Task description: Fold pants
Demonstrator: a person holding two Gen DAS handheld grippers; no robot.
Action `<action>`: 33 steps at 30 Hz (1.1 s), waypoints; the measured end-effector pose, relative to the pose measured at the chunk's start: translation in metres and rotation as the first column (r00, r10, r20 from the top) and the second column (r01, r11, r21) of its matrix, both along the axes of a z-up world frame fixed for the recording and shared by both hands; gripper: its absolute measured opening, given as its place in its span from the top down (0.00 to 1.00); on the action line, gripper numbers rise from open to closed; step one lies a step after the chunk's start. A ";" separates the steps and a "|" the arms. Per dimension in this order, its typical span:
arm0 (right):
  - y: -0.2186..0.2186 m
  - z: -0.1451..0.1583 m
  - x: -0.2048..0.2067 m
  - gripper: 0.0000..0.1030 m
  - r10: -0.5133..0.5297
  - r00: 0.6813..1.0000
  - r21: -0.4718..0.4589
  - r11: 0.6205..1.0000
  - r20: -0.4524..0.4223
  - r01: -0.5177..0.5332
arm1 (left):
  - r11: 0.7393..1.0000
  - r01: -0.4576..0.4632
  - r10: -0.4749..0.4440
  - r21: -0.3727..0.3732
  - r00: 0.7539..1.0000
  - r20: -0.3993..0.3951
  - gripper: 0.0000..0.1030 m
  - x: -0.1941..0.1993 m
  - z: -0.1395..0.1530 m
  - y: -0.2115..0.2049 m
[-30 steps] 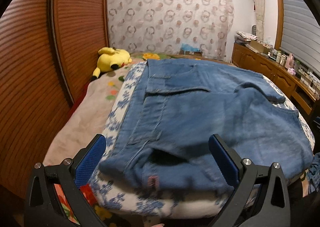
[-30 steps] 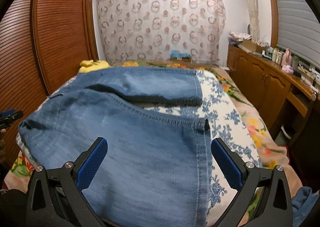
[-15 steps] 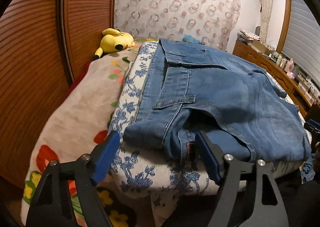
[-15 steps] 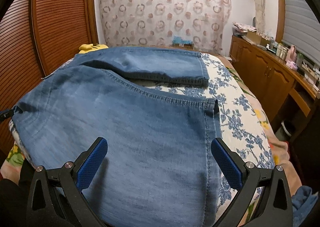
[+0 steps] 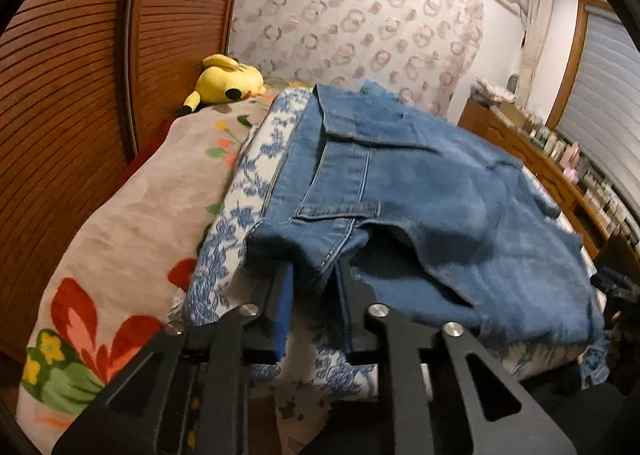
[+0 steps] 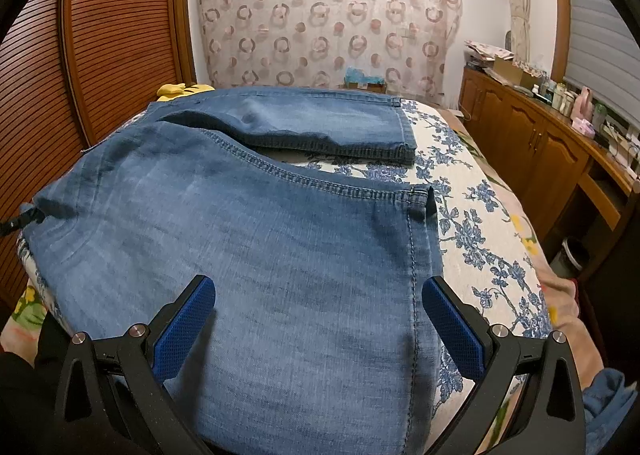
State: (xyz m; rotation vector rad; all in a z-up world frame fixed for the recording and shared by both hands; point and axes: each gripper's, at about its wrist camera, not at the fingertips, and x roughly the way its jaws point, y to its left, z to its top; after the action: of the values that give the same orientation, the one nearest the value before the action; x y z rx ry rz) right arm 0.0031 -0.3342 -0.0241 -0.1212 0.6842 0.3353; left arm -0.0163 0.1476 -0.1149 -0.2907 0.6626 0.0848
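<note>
Bed (image 5: 120, 239) bears jeans (image 5: 420, 191); your left gripper (image 5: 314, 287) jaws closing on waistband corner, right gripper (image 6: 318, 319) jaws wide over leg.

Blue denim pants (image 5: 420, 191), corner fold hiding the left gripper (image 5: 314, 279) fingertips as its jaws close, right-view lower edge cut off by frame, yellow plush toy (image 6: 176, 90) mostly hidden behind denim, countertop bottles (image 5: 576, 159) too small to identify
</note>
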 end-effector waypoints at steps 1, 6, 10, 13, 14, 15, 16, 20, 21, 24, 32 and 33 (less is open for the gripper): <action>0.001 0.002 0.004 0.00 0.003 1.000 0.002 1.000 -0.001 -0.003 | 1.000 0.008 -0.007 -0.018 1.000 0.014 0.85 -0.001 0.004 0.001; 0.002 0.006 0.002 0.00 0.027 1.000 0.023 0.999 0.007 -0.027 | 1.000 0.029 -0.029 0.008 0.998 0.057 0.88 0.001 0.024 -0.007; 0.007 0.014 0.002 0.01 0.061 0.998 0.043 0.997 0.009 -0.061 | 0.997 0.063 -0.067 0.037 0.991 0.114 0.90 0.010 0.051 -0.017; 0.011 0.020 -0.001 0.02 0.087 0.996 0.053 0.995 0.024 -0.088 | 0.994 0.095 -0.104 0.059 0.980 0.172 0.90 0.018 0.074 -0.030; 0.012 0.022 0.001 0.02 0.091 0.995 0.060 0.994 0.027 -0.092 | 0.992 0.104 -0.116 0.073 0.976 0.182 0.90 0.022 0.080 -0.034; 0.013 0.024 0.001 0.02 0.101 0.994 0.071 0.992 0.030 -0.103 | 0.990 0.113 -0.128 0.086 0.973 0.192 0.90 0.026 0.086 -0.038; 0.015 0.027 0.002 0.03 0.109 0.994 0.076 0.991 0.031 -0.112 | 0.987 0.125 -0.144 0.104 0.968 0.207 0.90 0.033 0.094 -0.044; 0.021 0.038 0.004 0.05 0.156 0.987 0.091 0.983 0.050 -0.160 | 0.980 0.142 -0.173 0.142 0.955 0.240 0.91 0.058 0.115 -0.055; 0.023 0.040 0.004 0.06 0.170 0.984 0.098 0.980 0.052 -0.175 | 0.978 0.144 -0.178 0.148 0.953 0.246 0.91 0.063 0.119 -0.057; 0.032 0.045 0.008 0.09 0.215 0.975 0.107 0.969 0.059 -0.221 | 0.975 0.144 -0.186 0.171 0.946 0.267 0.91 0.083 0.132 -0.059; 0.051 0.037 0.022 0.24 0.330 0.943 0.116 0.936 0.031 -0.332 | 0.972 0.140 -0.188 0.186 0.945 0.268 0.91 0.124 0.143 -0.066; 0.053 0.035 0.026 0.29 0.341 0.940 0.130 0.932 0.013 -0.339 | 0.972 0.139 -0.187 0.189 0.946 0.265 0.91 0.127 0.141 -0.066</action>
State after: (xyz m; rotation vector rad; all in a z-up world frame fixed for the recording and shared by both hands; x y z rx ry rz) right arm 0.0293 -0.2816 0.0113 -0.1135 0.6478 0.7138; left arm 0.1110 0.0814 0.0259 -0.0809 0.3910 -0.0600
